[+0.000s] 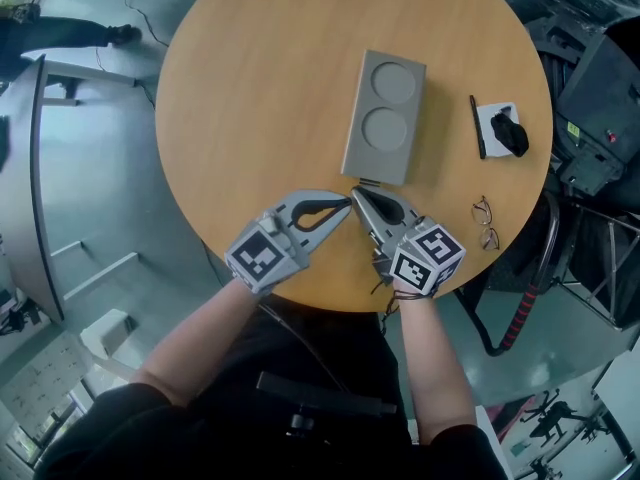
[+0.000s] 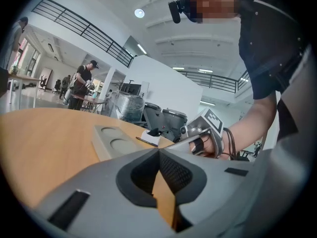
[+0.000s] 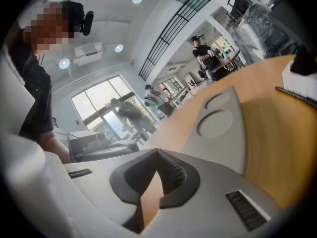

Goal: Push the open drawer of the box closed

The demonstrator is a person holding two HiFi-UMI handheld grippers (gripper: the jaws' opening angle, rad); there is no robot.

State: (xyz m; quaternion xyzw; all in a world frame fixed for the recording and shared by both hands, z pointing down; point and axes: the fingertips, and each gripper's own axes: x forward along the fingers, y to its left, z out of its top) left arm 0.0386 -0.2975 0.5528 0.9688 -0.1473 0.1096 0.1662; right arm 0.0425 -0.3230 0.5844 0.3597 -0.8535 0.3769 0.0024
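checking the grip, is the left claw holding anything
No, the left claw has its jaws shut tip to tip, with only the table visible through the gap behind.

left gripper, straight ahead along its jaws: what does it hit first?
Most likely the right gripper: its shut jaws sit almost tip to tip with the left gripper. Just beyond them is the near end of the box, though depth there is unclear.

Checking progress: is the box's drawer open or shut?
Shut or nearly: the box shows only a thin lip at its near end, by the right gripper.
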